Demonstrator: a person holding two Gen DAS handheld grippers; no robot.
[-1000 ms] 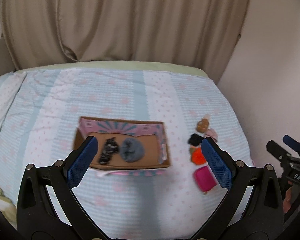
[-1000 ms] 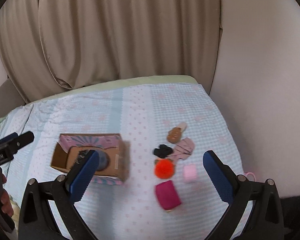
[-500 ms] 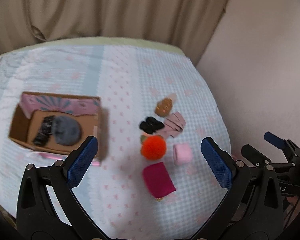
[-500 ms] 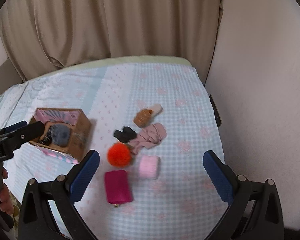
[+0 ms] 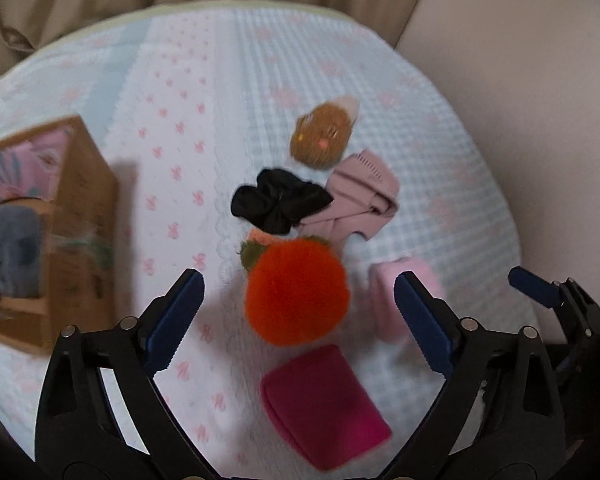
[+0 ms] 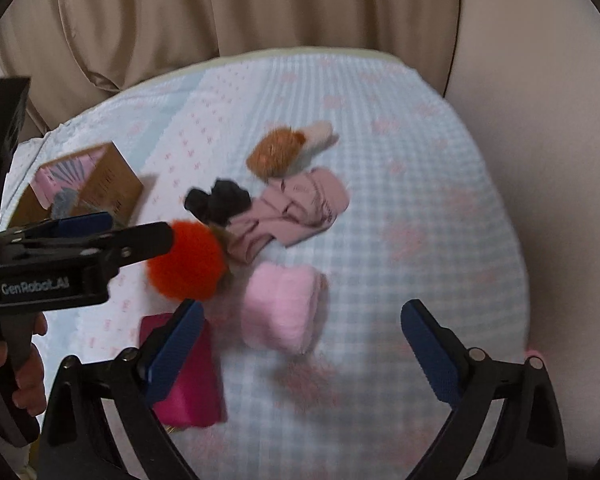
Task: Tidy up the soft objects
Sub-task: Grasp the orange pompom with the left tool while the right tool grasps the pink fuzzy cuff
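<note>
Orange, round fluffy pompom [image 5: 298, 292] lies on the pale blue patterned bedspread [image 5: 420, 140], framed by the wide-open left gripper [image 5: 296, 316]. At its 6 o'clock sits a magenta folded cloth [image 5: 324, 404]. Equally wide, the right gripper [image 6: 300, 344] frames a pale pink rolled sock [image 6: 284, 308].

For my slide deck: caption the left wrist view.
Open left claw poised over a fluffy orange pom-pom among soft items on a bedspread.
</note>
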